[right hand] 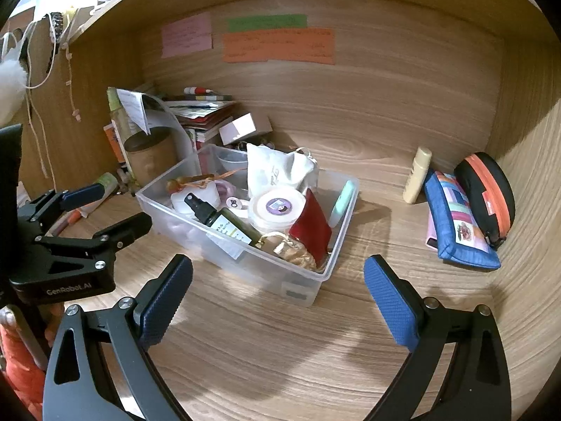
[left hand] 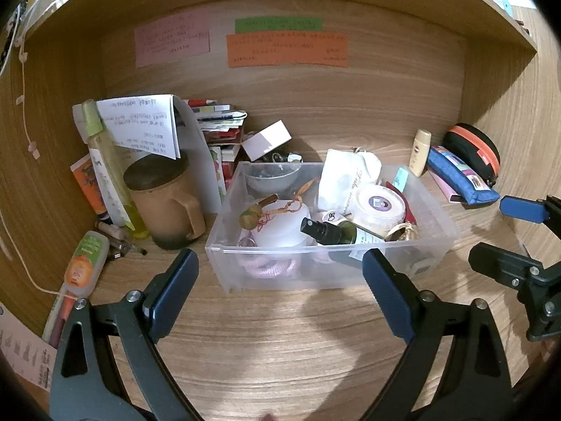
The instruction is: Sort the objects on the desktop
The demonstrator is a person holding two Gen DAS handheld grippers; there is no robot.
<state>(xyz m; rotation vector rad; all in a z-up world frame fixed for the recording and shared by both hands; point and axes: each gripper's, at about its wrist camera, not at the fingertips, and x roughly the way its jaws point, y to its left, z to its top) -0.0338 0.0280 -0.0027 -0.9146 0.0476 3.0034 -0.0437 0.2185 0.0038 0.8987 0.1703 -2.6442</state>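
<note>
A clear plastic bin [left hand: 434, 217] [right hand: 336, 245] stands on the wooden desk, filled with a dark spray bottle [left hand: 333, 233] [right hand: 224, 219], a round white tin [left hand: 377, 205] [right hand: 275, 208], a white pouch [left hand: 347, 175] [right hand: 277, 168] and other small items. My left gripper [left hand: 280, 284] is open and empty just in front of the bin; it also shows in the right wrist view [right hand: 115, 207]. My right gripper [right hand: 278, 287] is open and empty before the bin's right corner; it shows in the left wrist view [left hand: 505, 231].
A brown lidded mug [left hand: 164, 200], a yellow bottle [left hand: 108, 172], tubes and stacked papers [left hand: 217, 122] crowd the left back corner. A small cream bottle [right hand: 417, 175], a blue pencil pouch [right hand: 459, 224] and a black-orange case [right hand: 487, 193] lie at the right wall.
</note>
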